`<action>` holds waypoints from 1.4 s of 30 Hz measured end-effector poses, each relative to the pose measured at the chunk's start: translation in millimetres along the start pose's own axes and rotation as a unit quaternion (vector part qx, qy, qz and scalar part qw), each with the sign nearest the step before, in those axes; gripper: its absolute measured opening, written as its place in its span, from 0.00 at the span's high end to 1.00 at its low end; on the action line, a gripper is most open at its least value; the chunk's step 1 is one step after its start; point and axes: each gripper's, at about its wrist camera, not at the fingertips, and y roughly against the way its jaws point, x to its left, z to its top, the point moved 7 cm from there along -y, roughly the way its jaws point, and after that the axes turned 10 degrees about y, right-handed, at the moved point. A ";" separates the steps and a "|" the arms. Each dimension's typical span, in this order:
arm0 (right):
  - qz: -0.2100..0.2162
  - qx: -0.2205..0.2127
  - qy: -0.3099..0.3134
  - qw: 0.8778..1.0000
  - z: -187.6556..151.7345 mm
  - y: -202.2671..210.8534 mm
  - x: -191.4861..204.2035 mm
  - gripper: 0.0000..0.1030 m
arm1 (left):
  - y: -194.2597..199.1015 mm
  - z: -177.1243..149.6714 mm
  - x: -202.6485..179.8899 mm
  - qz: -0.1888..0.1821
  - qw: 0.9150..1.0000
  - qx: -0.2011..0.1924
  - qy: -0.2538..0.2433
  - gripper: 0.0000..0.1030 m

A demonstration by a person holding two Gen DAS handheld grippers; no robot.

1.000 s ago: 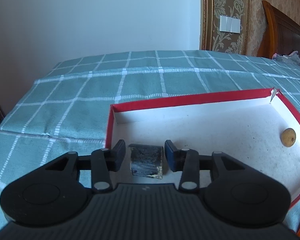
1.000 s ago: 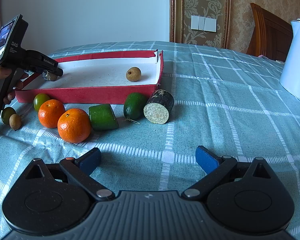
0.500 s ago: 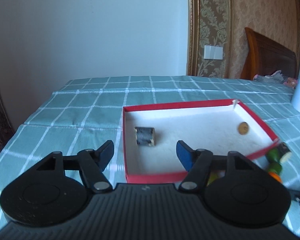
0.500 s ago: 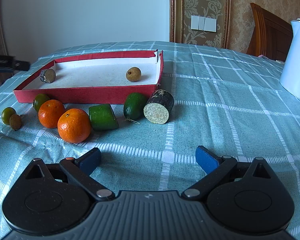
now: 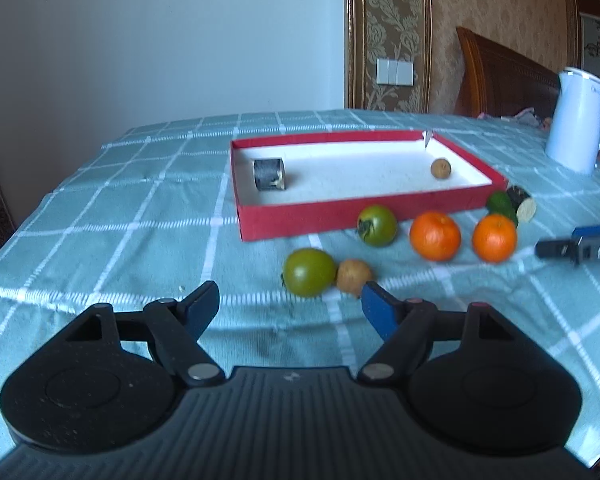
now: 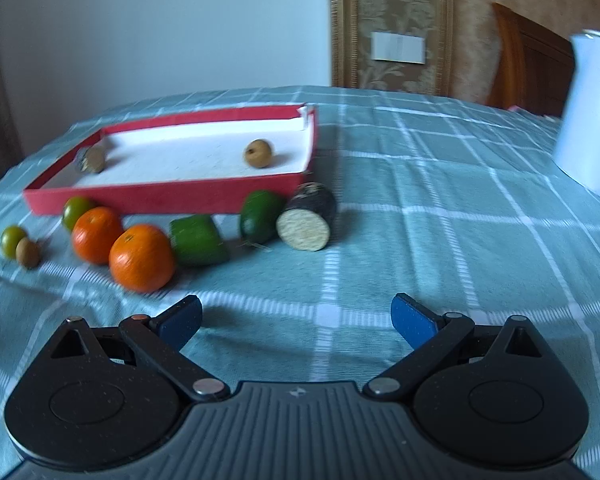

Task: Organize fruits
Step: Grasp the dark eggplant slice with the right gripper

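two oranges, two green tomatoes

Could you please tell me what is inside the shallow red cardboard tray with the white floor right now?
Inside the shallow red cardboard tray lie two things, well apart: a short dark-skinned cut cylinder near one end and a small round brown fruit near the other. The near wall hides a strip of floor.

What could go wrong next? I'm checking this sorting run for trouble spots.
1. The green tomato touches a small brown fruit; the left gripper, fingers opening and empty, may knock one away.
2. The oranges are round and could roll off the cloth's edge.
3. The box has low walls; dropped fruit may bounce out.
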 end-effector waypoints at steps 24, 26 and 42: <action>-0.015 -0.022 -0.045 0.999 51.3 -36.0 -16.5 0.47 | -32.8 -2.5 -0.5 -0.026 0.999 0.031 -0.003 0.14; -0.018 -0.020 -0.056 0.998 52.4 -37.5 -19.3 0.47 | -33.2 -2.8 -0.6 -0.027 0.999 0.032 -0.004 0.13; 0.005 -0.012 -0.079 0.997 50.4 -41.6 -23.7 0.61 | -34.6 -3.1 1.7 -0.026 0.999 0.031 0.005 0.10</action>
